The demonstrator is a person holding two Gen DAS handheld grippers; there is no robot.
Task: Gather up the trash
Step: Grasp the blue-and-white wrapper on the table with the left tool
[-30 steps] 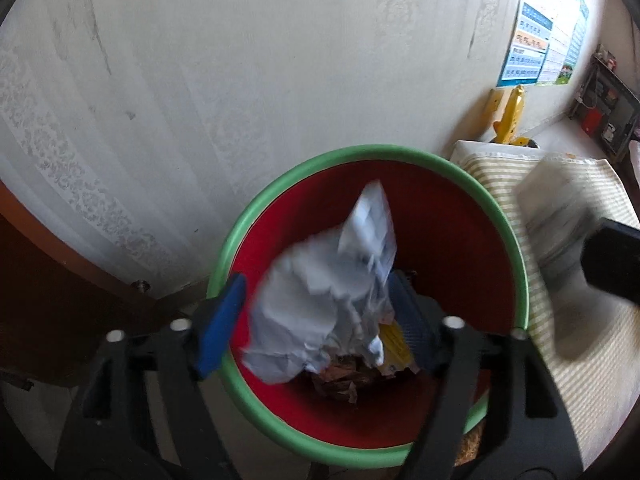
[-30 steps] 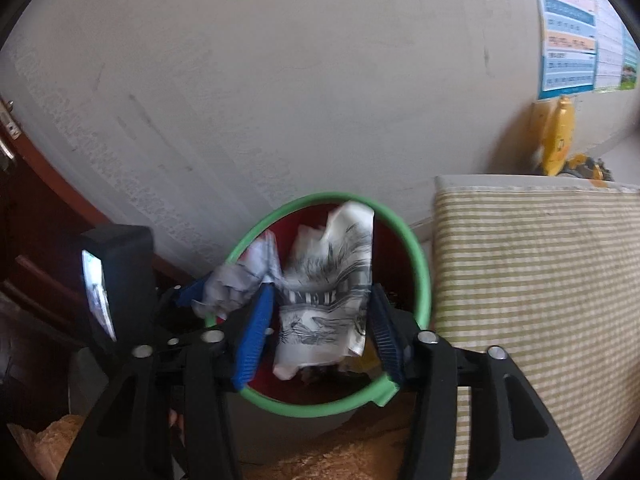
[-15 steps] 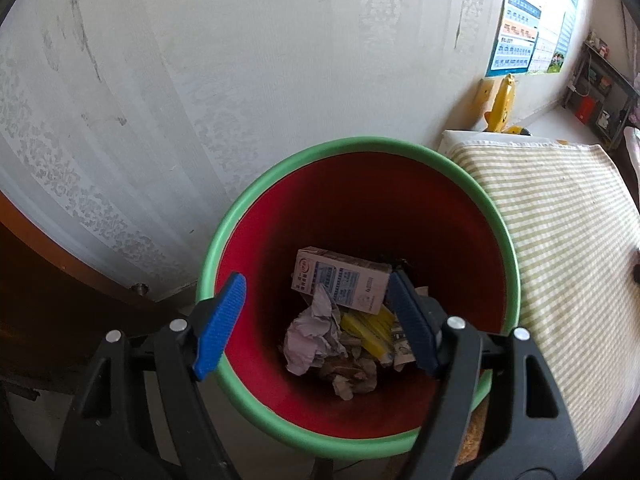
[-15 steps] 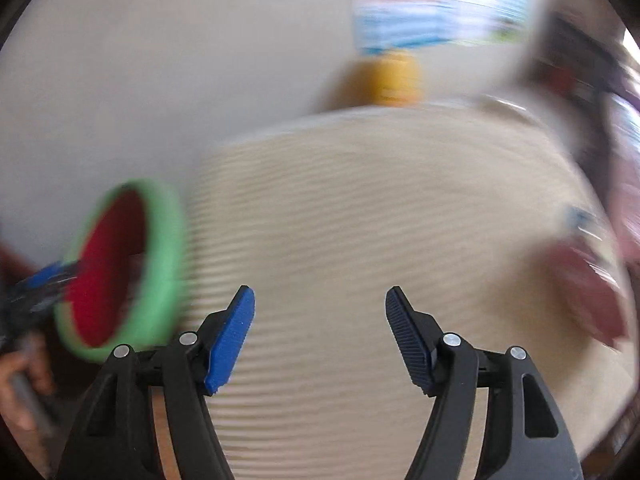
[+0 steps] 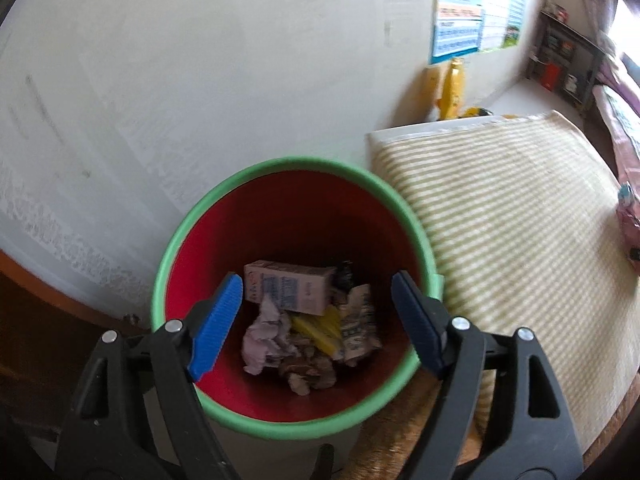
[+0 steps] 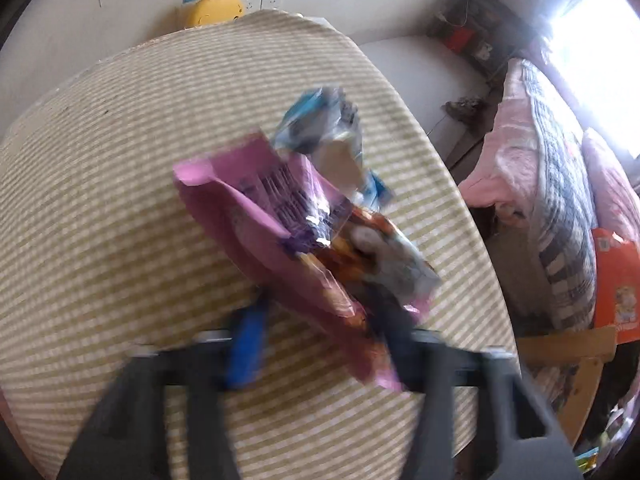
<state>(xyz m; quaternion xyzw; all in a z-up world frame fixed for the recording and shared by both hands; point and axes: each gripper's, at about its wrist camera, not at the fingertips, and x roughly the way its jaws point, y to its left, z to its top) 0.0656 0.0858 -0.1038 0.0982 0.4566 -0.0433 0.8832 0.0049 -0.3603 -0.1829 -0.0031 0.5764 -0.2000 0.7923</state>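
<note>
My left gripper [image 5: 316,280] hangs over the red bin with the green rim [image 5: 256,172], its jaws opening with nothing between them. In the bin lie a pink carton [image 5: 292,292], crumpled paper [image 5: 264,340], a yellow piece [image 5: 320,328] and printed paper [image 5: 360,328]. My right gripper [image 6: 320,320] points down at the striped tablecloth [image 6: 100,200]. Its jaws are closing, blurred, around the near end of a pink wrapper [image 6: 260,232]; the pads still stand apart. An orange-brown wrapper [image 6: 372,248] and a blue one [image 6: 316,120] lie against it.
The bin stands between the white wall [image 5: 200,60] and the cloth-covered table [image 5: 500,240]. A yellow toy [image 6: 212,4] sits at the table's far edge under posters. Pink bedding [image 6: 520,160] and an orange box [image 6: 616,280] lie to the right.
Both grippers let their crumpled papers drop into the bin. The right gripper then swung away to the table and came down over the wrappers. The left one drew back a little.
</note>
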